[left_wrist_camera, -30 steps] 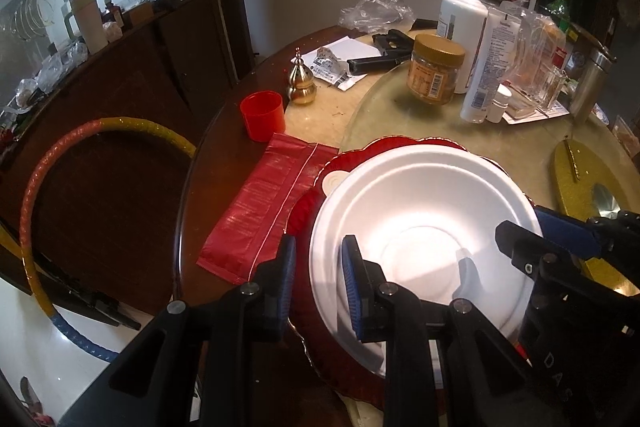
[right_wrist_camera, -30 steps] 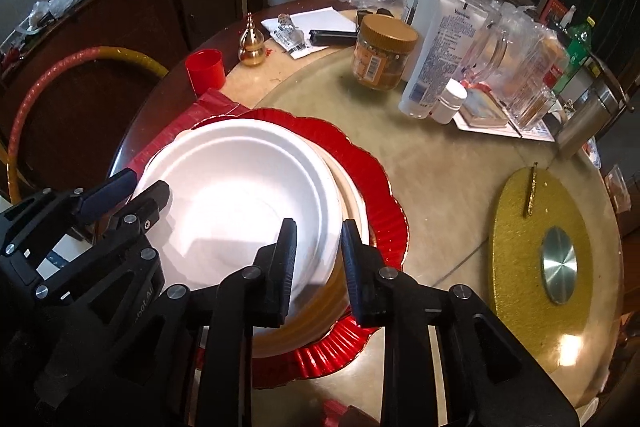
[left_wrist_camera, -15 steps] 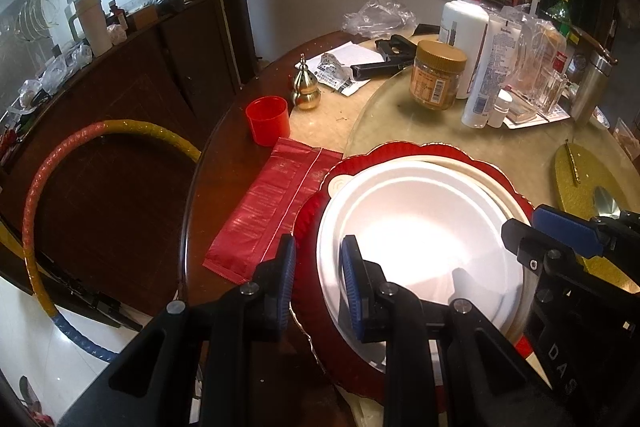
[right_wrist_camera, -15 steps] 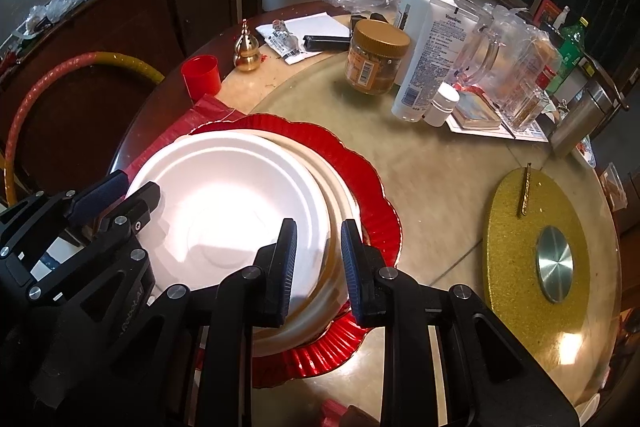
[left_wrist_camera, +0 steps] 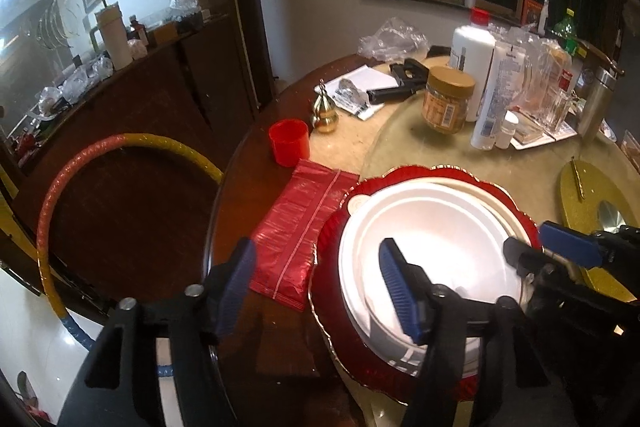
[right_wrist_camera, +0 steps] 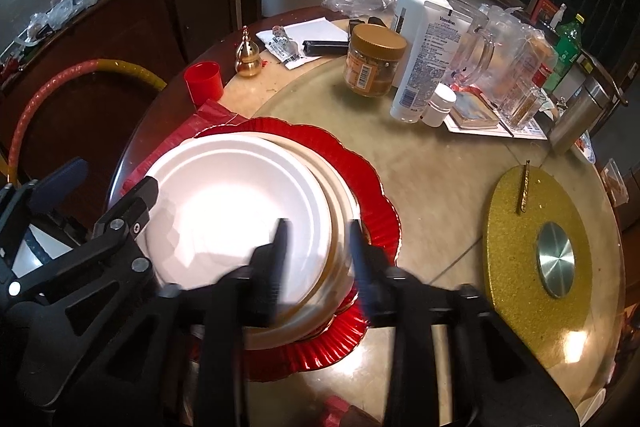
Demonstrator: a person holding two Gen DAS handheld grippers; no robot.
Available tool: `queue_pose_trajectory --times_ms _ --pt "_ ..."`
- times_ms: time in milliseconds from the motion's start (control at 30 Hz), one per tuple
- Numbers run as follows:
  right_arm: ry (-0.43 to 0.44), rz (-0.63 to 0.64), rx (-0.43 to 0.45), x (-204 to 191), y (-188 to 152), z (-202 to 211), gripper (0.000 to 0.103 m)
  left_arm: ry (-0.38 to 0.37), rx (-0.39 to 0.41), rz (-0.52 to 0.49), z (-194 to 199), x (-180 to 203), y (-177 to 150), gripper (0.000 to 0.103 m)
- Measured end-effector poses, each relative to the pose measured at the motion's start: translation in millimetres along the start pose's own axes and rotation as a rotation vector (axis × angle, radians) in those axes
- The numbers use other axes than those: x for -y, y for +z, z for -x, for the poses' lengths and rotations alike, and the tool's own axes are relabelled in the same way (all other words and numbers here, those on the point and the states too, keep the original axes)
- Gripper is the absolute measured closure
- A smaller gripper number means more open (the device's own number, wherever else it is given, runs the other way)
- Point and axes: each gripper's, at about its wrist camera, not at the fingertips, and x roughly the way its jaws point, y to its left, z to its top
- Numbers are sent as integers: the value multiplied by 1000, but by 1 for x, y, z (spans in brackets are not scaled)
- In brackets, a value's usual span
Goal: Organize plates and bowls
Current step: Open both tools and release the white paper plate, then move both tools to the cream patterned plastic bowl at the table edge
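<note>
A white foam plate (left_wrist_camera: 432, 239) (right_wrist_camera: 240, 211) lies on top of a stack of pale plates, which rests on a red scalloped charger plate (left_wrist_camera: 400, 375) (right_wrist_camera: 360, 171). My left gripper (left_wrist_camera: 320, 287) is open, its jaws wide apart over the plate's left rim, one finger over the plate and one over the table. My right gripper (right_wrist_camera: 318, 259) is open, its jaws either side of the stack's right rim without clamping it. Each gripper also shows in the other's view.
A red plastic bag (left_wrist_camera: 304, 223) lies left of the charger, with a red cup (left_wrist_camera: 289, 142) and a brass bell (left_wrist_camera: 325, 109) beyond. Jar (right_wrist_camera: 374, 61), lotion bottles and glassware crowd the far side. A gold round mat (right_wrist_camera: 540, 247) lies to the right.
Both grippers have opened and let go of the white plate, which has come down onto the stack. The left jaws have spread wide; the right jaws have parted less and are blurred.
</note>
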Motion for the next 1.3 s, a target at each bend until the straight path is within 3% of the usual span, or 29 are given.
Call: queue_pose_trajectory --times_ms 33,133,300,600,833,1300 --pt "-8 -3 10 1 0 2 51 14 7 7 2 -1 1 36" --pt "2 -27 26 8 -2 10 49 3 22 20 8 -4 2 29" --pt "-2 -51 59 22 -10 24 34 -2 44 -6 17 5 4 26" --pt "5 -133 91 66 -46 55 34 -42 71 -81 37 34 2 24" --pt "-1 -277 101 125 -96 77 34 -104 80 -135 52 65 -2 24" --pt "-95 -420 88 189 -159 89 34 -262 50 -291 72 156 -31 24"
